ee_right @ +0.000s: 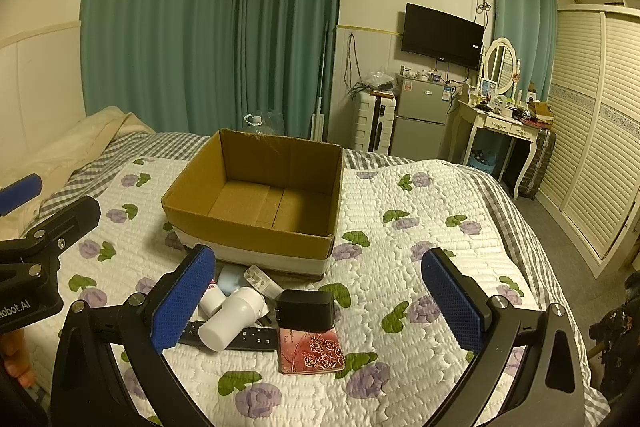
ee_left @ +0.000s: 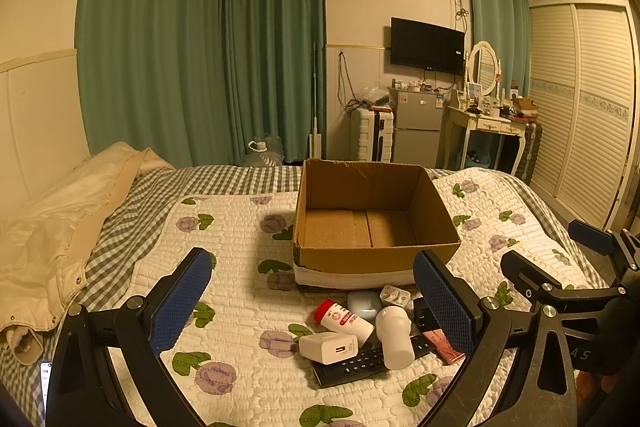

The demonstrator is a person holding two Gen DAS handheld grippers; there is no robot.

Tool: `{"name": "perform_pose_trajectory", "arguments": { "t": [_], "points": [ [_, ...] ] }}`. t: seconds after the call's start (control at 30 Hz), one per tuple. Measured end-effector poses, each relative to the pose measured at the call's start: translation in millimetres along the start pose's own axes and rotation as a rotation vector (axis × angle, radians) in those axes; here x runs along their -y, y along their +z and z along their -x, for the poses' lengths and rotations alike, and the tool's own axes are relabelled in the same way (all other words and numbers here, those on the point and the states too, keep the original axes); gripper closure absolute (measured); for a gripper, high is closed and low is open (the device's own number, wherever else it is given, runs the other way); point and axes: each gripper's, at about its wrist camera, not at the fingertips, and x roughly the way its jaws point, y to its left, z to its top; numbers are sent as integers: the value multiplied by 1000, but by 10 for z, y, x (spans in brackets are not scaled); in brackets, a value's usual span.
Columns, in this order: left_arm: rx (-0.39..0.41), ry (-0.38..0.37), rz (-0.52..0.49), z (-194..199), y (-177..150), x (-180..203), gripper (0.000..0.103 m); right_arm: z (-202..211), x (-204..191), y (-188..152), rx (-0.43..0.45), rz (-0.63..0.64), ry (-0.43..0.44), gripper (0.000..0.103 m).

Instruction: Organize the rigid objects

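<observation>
From my left wrist, my left gripper [ee_left: 312, 301] hangs over the bed [ee_left: 240, 227] with its jaws spread wide and nothing between them. Straight ahead, farther off, an open cardboard box [ee_left: 372, 259] sits on the quilt. Just near of it lies a small heap: a red-capped bottle [ee_left: 346, 319], a white charger [ee_left: 328, 347] resting on a black remote [ee_left: 352, 371], a white cylinder [ee_left: 396, 337] and a pale blue case [ee_left: 364, 303]. My right gripper's frame shows at the right edge.

From my right wrist, my right gripper [ee_right: 316, 301] is likewise released and holds nothing. The box [ee_right: 248, 227] stands ahead to the left. Near it lie a black adapter [ee_right: 306, 307], touching a pink rose-patterned notebook [ee_right: 312, 351], with the cylinder [ee_right: 232, 319] across the remote [ee_right: 248, 341].
</observation>
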Motion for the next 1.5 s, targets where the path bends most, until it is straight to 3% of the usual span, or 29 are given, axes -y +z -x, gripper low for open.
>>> {"name": "perform_pose_trajectory", "arguments": {
  "t": [1.07, 1.27, 1.5],
  "points": [
    [-4, 18, 6, -44, -41, -1, 0, -87, 35, -8, -28, 15, 16, 0],
    [-81, 49, -11, -298, -193, -22, 0, -432, -63, -161, -118, 49, 36, 0],
    [-223, 125, 7, -728, -506, -227, 2, -913, -458, -480, -263, 84, 139, 1]
  ]
}}
